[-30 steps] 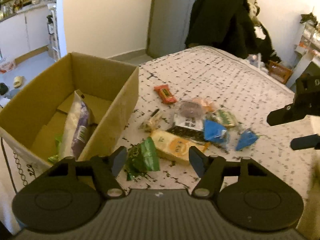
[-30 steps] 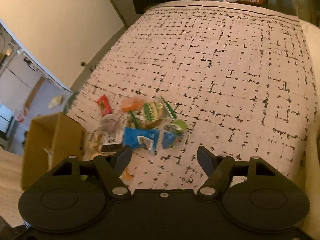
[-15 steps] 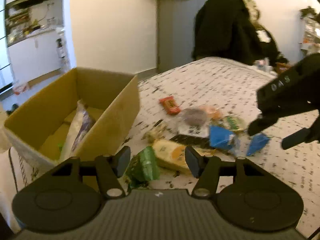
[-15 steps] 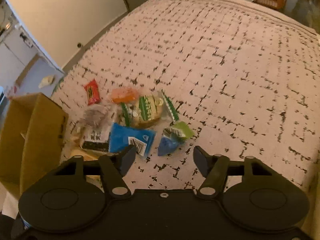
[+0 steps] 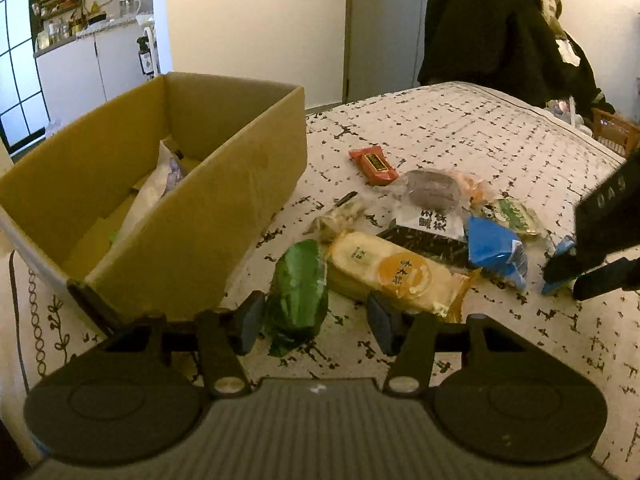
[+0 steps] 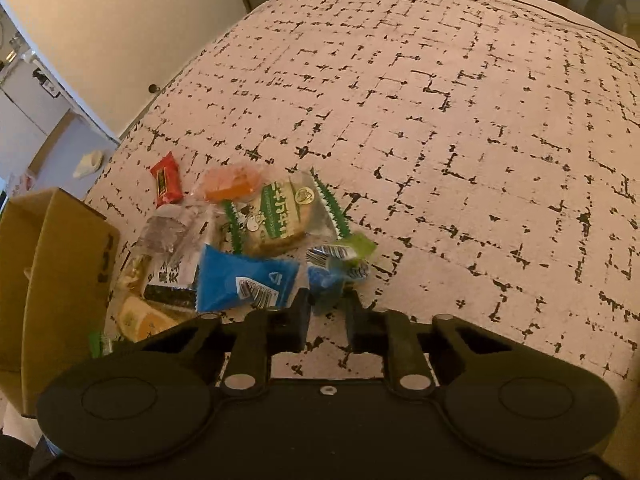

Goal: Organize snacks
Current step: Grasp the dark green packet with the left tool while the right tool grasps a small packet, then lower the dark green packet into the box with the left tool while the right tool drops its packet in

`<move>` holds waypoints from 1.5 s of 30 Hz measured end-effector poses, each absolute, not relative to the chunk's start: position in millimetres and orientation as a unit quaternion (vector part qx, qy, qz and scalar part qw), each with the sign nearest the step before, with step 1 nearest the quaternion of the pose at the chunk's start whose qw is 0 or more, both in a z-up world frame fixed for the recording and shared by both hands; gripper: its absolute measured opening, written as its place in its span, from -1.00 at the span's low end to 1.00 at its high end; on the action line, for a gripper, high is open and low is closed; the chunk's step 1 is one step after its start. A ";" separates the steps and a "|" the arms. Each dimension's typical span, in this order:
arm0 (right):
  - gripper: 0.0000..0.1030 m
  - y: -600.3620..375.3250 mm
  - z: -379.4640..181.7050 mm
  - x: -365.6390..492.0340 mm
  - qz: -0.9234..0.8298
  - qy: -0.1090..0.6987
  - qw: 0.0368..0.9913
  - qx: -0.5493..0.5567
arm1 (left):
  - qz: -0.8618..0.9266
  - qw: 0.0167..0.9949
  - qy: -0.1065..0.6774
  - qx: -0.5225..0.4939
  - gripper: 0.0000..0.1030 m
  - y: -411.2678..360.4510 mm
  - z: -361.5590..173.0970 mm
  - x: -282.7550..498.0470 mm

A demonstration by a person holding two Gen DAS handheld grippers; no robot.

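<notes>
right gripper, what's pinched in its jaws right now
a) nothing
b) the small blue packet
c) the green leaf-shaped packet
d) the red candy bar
b: in the right wrist view the right gripper has its jaws closed on the small blue packet, while the red candy bar lies far off near the cardboard box.

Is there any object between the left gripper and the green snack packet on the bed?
Nothing visible. The green crinkled snack packet already lies between the fingers of the left gripper, which have been closing; the yellow packet lies beside it.
</notes>
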State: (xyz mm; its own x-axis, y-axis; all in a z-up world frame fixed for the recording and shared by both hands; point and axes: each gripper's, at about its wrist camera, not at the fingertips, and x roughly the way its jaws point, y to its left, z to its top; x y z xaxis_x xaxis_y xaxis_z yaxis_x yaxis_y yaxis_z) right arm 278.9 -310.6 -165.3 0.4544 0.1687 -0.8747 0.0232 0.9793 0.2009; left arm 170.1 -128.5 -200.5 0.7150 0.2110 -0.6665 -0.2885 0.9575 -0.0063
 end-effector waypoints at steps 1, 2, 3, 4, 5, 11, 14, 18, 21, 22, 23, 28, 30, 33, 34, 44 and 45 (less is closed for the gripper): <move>-0.73 -310.6 -162.8 277.3 0.045 0.517 0.850 0.091 | 0.135 0.924 0.354 -0.059 -0.21 -126.5 -200.6 170.6; -0.74 -310.1 -160.2 275.4 0.048 0.514 0.852 0.089 | 0.136 0.922 0.358 -0.064 -0.35 -125.1 -200.6 171.3; -0.75 -309.7 -157.1 273.7 0.049 0.510 0.854 0.088 | 0.136 0.920 0.361 -0.070 -0.43 -123.2 -201.4 172.2; -0.76 -309.2 -153.7 272.3 0.051 0.506 0.856 0.087 | 0.136 0.919 0.361 -0.078 -0.47 -120.2 -201.3 171.5; -0.76 -308.2 -149.7 270.4 0.053 0.502 0.859 0.085 | 0.138 0.920 0.357 -0.081 -0.51 -118.3 -200.1 170.2; -0.77 -295.3 -119.9 255.0 0.073 0.472 0.876 0.073 | 0.132 0.925 0.343 -0.093 -0.56 -115.0 -186.0 159.4; -0.77 -285.9 -105.6 247.6 0.085 0.459 0.881 0.072 | 0.123 0.929 0.334 -0.100 -0.56 -114.7 -174.8 150.3; -0.77 -269.9 -87.9 238.2 0.104 0.443 0.888 0.064 | 0.109 0.934 0.322 -0.109 -0.56 -110.4 -155.3 140.6; -0.77 -258.7 -76.2 232.3 0.119 0.430 0.893 0.060 | 0.101 0.935 0.317 -0.121 -0.56 -104.3 -139.9 134.7; -0.77 -254.8 -73.0 229.9 0.125 0.426 0.894 0.057 | 0.099 0.936 0.315 -0.123 -0.56 -102.6 -135.7 132.9; -0.77 -251.2 -69.4 226.7 0.132 0.423 0.895 0.058 | 0.097 0.936 0.314 -0.127 -0.56 -100.4 -131.2 131.5; -0.77 -233.4 -57.0 215.4 0.158 0.414 0.894 0.064 | 0.093 0.941 0.296 -0.133 -0.56 -91.8 -110.4 121.8; -0.77 -226.5 -52.9 211.3 0.163 0.408 0.896 0.060 | 0.096 0.940 0.295 -0.142 -0.56 -84.5 -106.3 119.3; -0.77 -217.2 -47.8 204.9 0.169 0.400 0.899 0.053 | 0.106 0.940 0.287 -0.149 -0.56 -72.1 -98.5 114.4; -0.77 -213.6 -46.1 203.4 0.172 0.398 0.900 0.051 | 0.106 0.941 0.285 -0.150 -0.56 -67.4 -95.5 113.6; -0.77 -169.2 -40.4 191.7 0.197 0.384 0.901 0.049 | 0.127 0.940 0.270 -0.166 -0.56 -29.0 -81.0 105.3; -0.77 -164.6 -40.4 191.4 0.200 0.384 0.900 0.048 | 0.129 0.940 0.268 -0.168 -0.56 -24.9 -79.3 105.2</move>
